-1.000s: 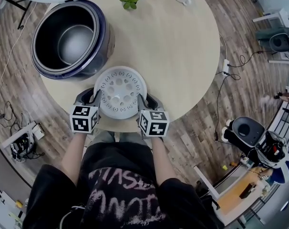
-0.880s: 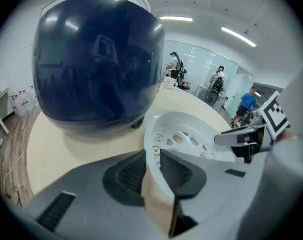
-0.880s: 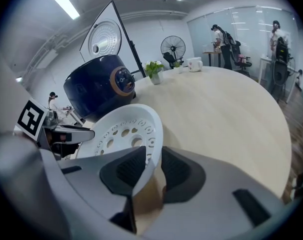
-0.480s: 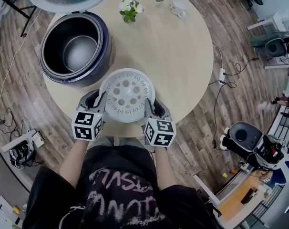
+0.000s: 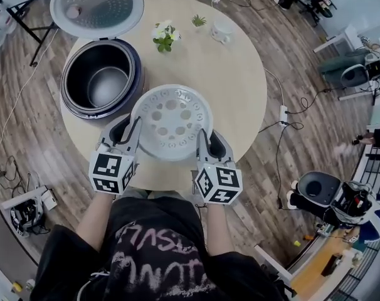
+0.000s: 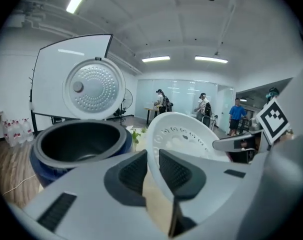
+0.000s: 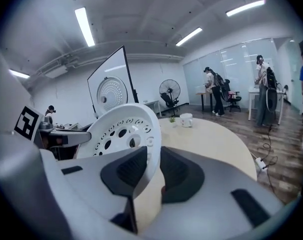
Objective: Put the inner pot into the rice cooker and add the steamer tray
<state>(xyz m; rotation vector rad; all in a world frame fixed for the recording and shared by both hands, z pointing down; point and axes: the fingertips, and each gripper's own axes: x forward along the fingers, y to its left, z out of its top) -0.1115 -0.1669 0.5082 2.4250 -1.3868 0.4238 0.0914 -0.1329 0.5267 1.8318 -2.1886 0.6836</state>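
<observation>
Flowers [image 5: 163, 37], cup [image 5: 220, 31] on rnd table [image 5: 240, 99]

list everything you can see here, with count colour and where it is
steamer tray: 1, white, held by its rim between both tools, over the table's near edge
rice cooker: 1, dark blue, left side of the table
lid: 1, silver inside, open behind the cooker
inner pot: 1, dark grey, inside the cooker
table: 1, round, light wood
flowers: 1 bunch, white, far side of the table
small plant: 1, green, right of the flowers
cup: 1, white, far edge
power strip: 1, white, floor right of the table
left tool: 1, grey, clamped on the tray's left rim
right tool: 1, grey, jaws closing on the tray's right rim
forearms: 2, bare, behind the tools
</observation>
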